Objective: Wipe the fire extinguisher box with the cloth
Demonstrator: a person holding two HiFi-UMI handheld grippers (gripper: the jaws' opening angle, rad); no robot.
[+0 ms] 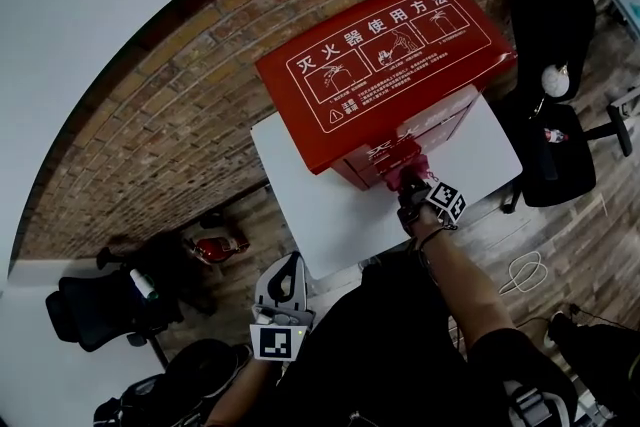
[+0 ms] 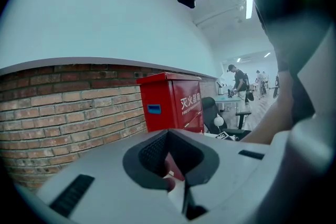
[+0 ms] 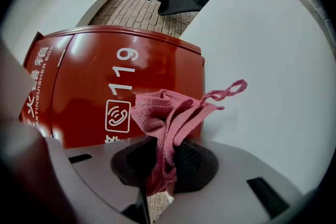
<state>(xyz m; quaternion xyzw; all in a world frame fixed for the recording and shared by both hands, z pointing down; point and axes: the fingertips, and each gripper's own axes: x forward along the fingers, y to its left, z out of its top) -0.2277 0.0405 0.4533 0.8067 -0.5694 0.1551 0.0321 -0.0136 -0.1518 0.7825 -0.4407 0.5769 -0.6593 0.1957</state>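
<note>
The fire extinguisher box stands on the table at frame centre, the cloth at its lower edge. An office chair sits right.

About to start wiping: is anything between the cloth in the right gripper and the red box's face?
Nothing visible stands between them. The right gripper is shut on the pink cloth, and the fire extinguisher box shows its 119 face directly ahead, with only the bare white table beside it.

- An open-plan office.
- Black swivel chairs stand on a plank floor by a brick wall.
- Farther off, people stand at desks under strip ceiling lights.
</note>
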